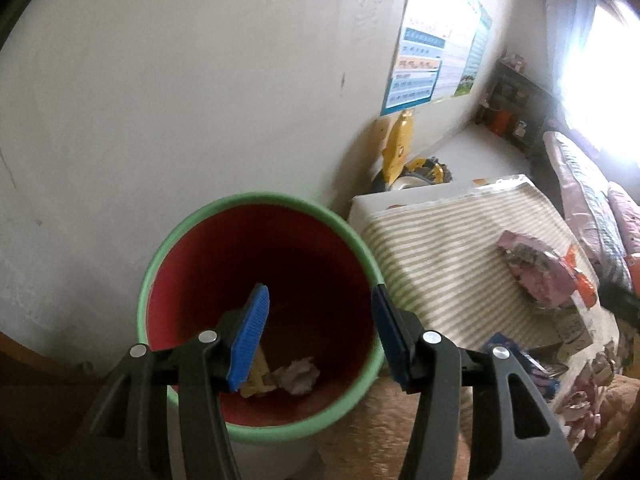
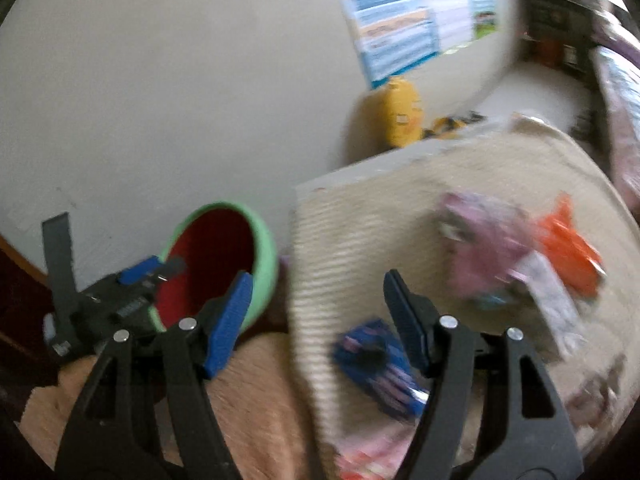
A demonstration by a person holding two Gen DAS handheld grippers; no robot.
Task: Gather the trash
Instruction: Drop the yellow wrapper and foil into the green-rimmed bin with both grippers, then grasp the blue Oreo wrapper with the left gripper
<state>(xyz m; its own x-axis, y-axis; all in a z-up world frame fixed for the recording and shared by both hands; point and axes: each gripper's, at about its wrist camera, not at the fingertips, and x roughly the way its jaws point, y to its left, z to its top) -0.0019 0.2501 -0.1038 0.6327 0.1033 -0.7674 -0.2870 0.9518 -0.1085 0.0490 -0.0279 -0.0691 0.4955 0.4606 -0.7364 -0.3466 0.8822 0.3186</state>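
Left gripper (image 1: 320, 336) spread wide, empty, over bin (image 1: 160, 264). Right gripper (image 2: 316, 320) also spread, empty, near blue wrapper (image 2: 380, 372) on table (image 2: 360, 216); view blurry, prob. a wrapper. Straddle it squarely w/ both pads, then pinch. Bin holds crumpled paper (image 1: 298, 376) & yellow scrap (image 1: 258, 376).

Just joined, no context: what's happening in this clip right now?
A person with two handheld grippers is collecting trash into a green-rimmed red bin by the wall. The left gripper hangs open and empty over the bin, where a crumpled tissue and a yellowish scrap already lie. The right gripper is open near a blue wrapper on the striped cloth; a pink packet and an orange wrapper remain there.
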